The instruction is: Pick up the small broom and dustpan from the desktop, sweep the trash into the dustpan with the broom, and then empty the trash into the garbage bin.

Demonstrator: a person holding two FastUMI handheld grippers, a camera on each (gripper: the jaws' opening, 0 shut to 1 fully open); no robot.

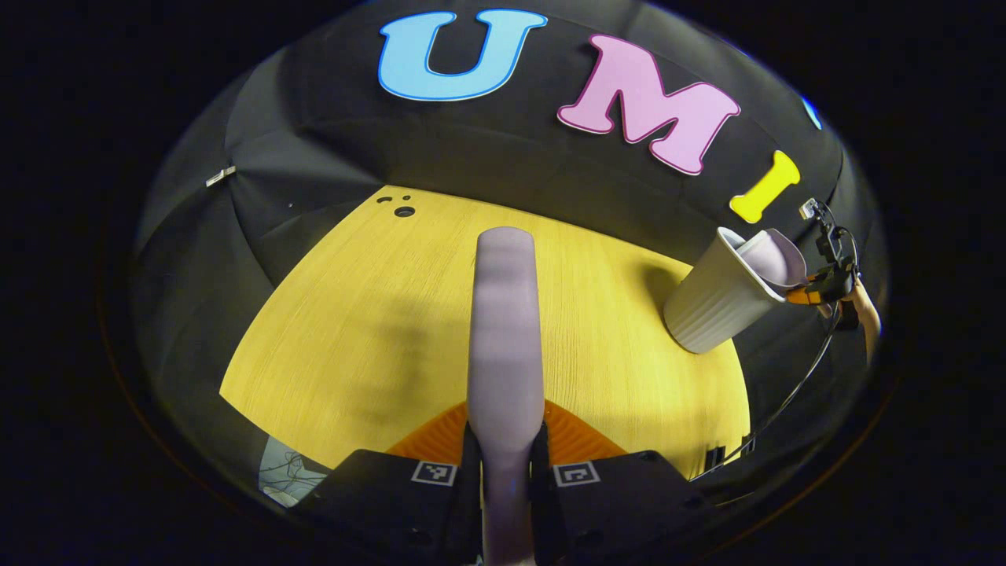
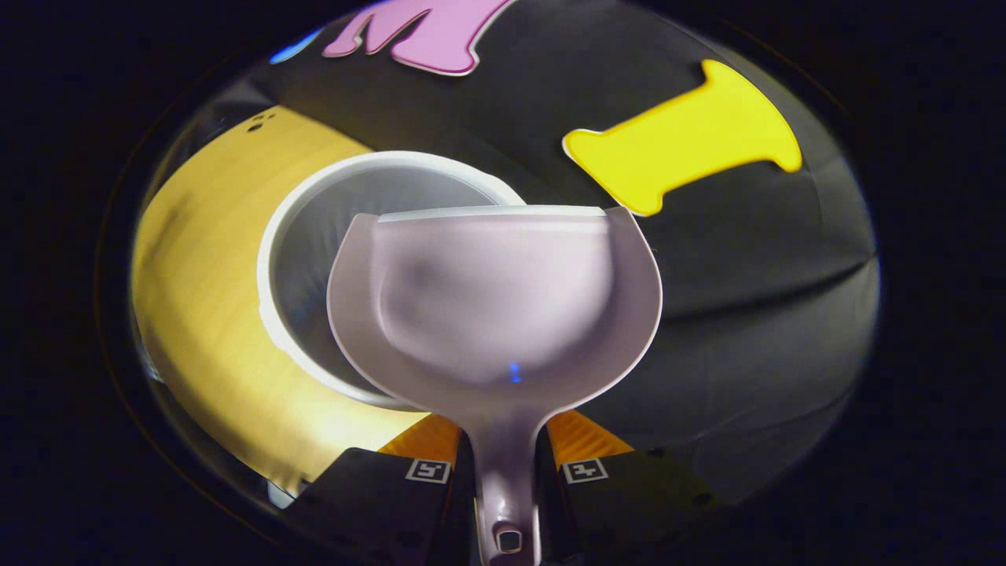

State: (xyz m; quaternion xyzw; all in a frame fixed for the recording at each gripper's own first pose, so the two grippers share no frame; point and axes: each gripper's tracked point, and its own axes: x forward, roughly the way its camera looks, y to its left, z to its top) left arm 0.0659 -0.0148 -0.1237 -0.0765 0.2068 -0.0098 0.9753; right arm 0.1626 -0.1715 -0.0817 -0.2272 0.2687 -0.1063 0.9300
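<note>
My left gripper [image 1: 504, 440] is shut on the lilac broom [image 1: 504, 330], which points away over the yellow desktop [image 1: 361, 330]. My right gripper [image 2: 503, 452] is shut on the handle of the lilac dustpan [image 2: 495, 299]. The pan hangs over the mouth of the white ribbed garbage bin [image 2: 314, 236], with its lip tipped into the opening. In the left gripper view the bin [image 1: 711, 303] stands at the desk's right edge with the dustpan [image 1: 774, 255] tipped over its rim, and the right gripper [image 1: 829, 279] is held by a hand just beyond it.
A small round hole [image 1: 404, 211] sits in the desktop near its far edge. Black cloth walls close in behind and beside the desk. A thin black cable [image 1: 794, 393] hangs from the right gripper past the desk's right edge.
</note>
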